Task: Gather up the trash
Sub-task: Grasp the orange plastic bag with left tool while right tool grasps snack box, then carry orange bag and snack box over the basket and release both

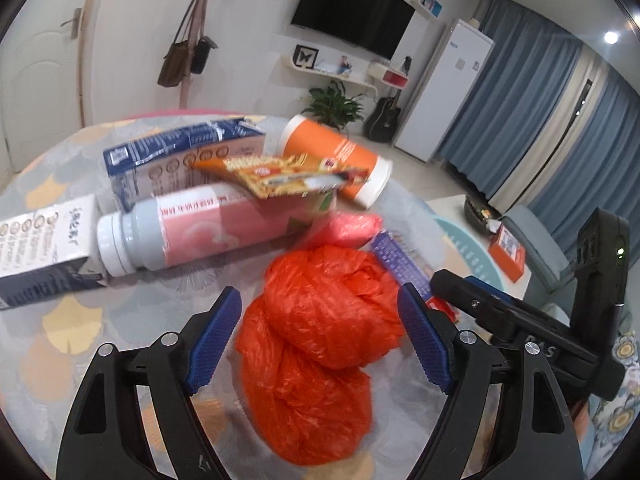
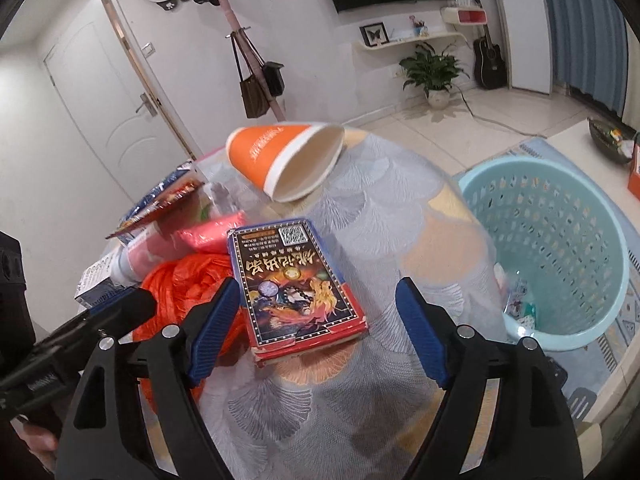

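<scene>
A crumpled orange-red plastic bag [image 1: 320, 336] lies on the table between the open fingers of my left gripper [image 1: 320, 338]; whether the pads touch it is unclear. It also shows in the right wrist view [image 2: 184, 292]. My right gripper [image 2: 316, 328] is open around the near end of a flat blue-and-red printed box [image 2: 296, 284], not gripping it. Behind lie an orange paper cup [image 1: 340, 156] on its side, also in the right view [image 2: 280, 156], a pink-labelled white bottle [image 1: 208, 228], two blue-and-white cartons [image 1: 180, 156] [image 1: 44, 248] and a yellow snack wrapper [image 1: 280, 174].
The table wears a grey cloth with fan patterns [image 2: 384, 220]. A light blue perforated basket [image 2: 560, 256] stands on the floor right of the table with some small items inside. The right gripper's body [image 1: 540, 320] is close on the left gripper's right.
</scene>
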A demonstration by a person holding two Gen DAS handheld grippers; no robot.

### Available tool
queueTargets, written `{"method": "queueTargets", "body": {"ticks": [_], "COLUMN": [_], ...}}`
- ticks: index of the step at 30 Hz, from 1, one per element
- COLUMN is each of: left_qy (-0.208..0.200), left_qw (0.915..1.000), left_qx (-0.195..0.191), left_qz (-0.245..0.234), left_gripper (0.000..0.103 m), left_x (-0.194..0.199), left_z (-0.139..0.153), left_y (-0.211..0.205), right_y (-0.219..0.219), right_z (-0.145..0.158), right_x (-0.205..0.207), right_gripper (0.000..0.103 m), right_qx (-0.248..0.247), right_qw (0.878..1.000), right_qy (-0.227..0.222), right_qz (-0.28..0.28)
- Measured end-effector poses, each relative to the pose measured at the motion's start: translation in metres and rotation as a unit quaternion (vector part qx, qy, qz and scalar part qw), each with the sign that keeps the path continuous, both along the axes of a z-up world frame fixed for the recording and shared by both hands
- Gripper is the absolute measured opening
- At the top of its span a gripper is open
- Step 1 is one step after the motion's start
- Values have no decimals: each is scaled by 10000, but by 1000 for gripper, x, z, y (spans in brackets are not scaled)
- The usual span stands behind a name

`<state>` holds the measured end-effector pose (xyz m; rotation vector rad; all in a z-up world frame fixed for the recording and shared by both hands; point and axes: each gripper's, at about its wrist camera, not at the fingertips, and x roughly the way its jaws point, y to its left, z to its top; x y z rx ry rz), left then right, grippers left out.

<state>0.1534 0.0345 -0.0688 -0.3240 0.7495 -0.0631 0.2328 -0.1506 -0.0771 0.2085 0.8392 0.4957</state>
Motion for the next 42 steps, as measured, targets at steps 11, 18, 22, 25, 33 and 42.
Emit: {"method": "queueTargets", "body": {"ticks": [11,18,22,25,33,42], "left_qy": [271,149,62,7,-454,-1120], "left_qw": [9990,9983,9991,9993,9979,9915], "left_qx": [-348,-569,-414,-381,-422,-222], "left_qz": [22,-44,-8,16,-168,-623], "left_gripper": [60,36,31,29,29,29], "left_x": [1,-7,-13,-20,-43,-45], "left_z": [-19,-13,-5,0,32,93], "left_y": [14,10,6,7,-2,-45], "right_y": [15,26,33,32,4,-64], "right_z": [-4,-7,-5,-2,14,53], "right_x": [11,10,6,1,-16,-24], "right_gripper": [80,79,63,62,62,62], "right_qx": [-241,-525,-653,-624,-5,348], "right_qw": [9994,9981,9970,9972,9977,9893], "right_qy": [168,152,73,-54,-675,-1135], "right_qz": [157,281,419,411,46,-846]}}
